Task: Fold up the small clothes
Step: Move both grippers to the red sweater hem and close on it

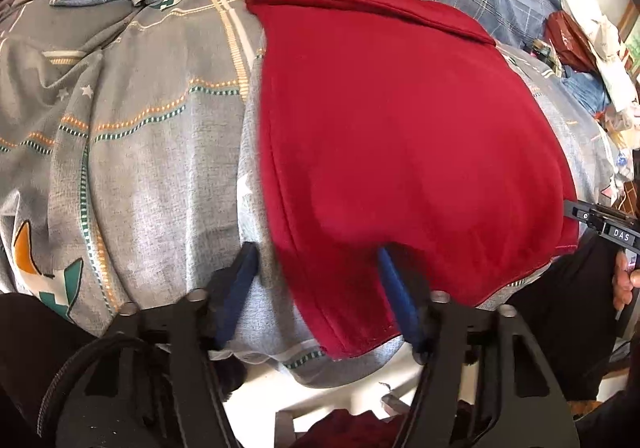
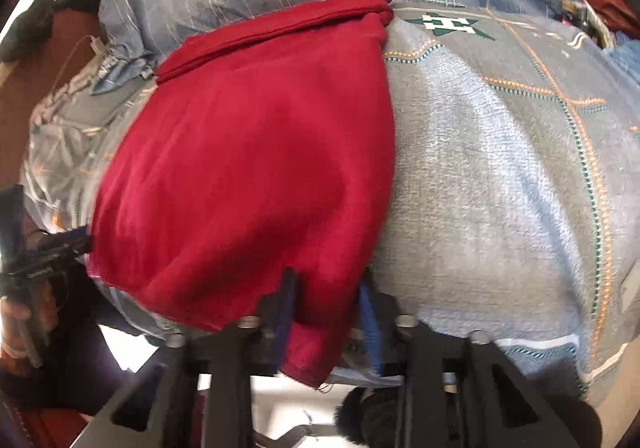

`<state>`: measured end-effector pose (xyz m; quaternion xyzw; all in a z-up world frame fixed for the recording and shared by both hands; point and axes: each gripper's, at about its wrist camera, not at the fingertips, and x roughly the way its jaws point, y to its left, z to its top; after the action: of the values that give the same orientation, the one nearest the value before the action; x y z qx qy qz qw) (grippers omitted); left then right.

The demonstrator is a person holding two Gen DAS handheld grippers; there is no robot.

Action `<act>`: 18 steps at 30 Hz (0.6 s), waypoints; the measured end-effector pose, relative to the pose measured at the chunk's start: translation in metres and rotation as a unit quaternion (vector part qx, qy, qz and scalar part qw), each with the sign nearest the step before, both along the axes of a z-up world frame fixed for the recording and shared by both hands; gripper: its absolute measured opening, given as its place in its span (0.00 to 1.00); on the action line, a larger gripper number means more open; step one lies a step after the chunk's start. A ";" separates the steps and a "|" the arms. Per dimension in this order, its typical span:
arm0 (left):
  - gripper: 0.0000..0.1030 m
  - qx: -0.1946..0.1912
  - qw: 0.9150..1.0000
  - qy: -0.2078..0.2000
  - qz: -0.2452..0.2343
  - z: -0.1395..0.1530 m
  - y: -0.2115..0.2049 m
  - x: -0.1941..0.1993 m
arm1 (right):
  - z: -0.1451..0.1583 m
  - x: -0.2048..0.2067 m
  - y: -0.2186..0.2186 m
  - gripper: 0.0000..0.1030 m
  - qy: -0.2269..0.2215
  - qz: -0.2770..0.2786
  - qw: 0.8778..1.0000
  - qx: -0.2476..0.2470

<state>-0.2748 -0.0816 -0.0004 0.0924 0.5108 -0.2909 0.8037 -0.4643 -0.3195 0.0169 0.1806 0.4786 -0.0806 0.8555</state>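
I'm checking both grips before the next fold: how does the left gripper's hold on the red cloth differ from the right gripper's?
The left gripper stands wide, with the red knit garment only between its blue fingers; the right gripper is narrow, with a hanging corner bunched between its fingers. The left is at the garment's near left corner, the right at its near right corner. Both point down at the near hem over the grey patterned bedsheet.

Red garment (image 2: 248, 167) hem blurred; right tongs (image 2: 326, 288) tips hidden beneath it
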 end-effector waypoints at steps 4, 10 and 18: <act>0.45 -0.008 1.000 0.012 -0.013 0.004 -0.003 -0.001 | 0.008 -0.001 -0.002 0.16 -0.007 0.016 1.000 0.014; 0.45 -0.007 1.000 0.017 -0.004 0.000 -0.005 0.002 | 0.000 0.001 -0.002 0.18 0.001 0.025 0.999 0.022; 0.15 0.001 1.000 0.005 -0.010 0.000 -0.004 0.004 | 0.002 0.004 0.010 0.08 -0.010 0.042 0.999 0.005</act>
<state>-0.2713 -0.0854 -0.0008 0.0968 0.5138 -0.2986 0.7984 -0.4603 -0.3099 0.0190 0.1649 0.4780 -0.0403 0.8618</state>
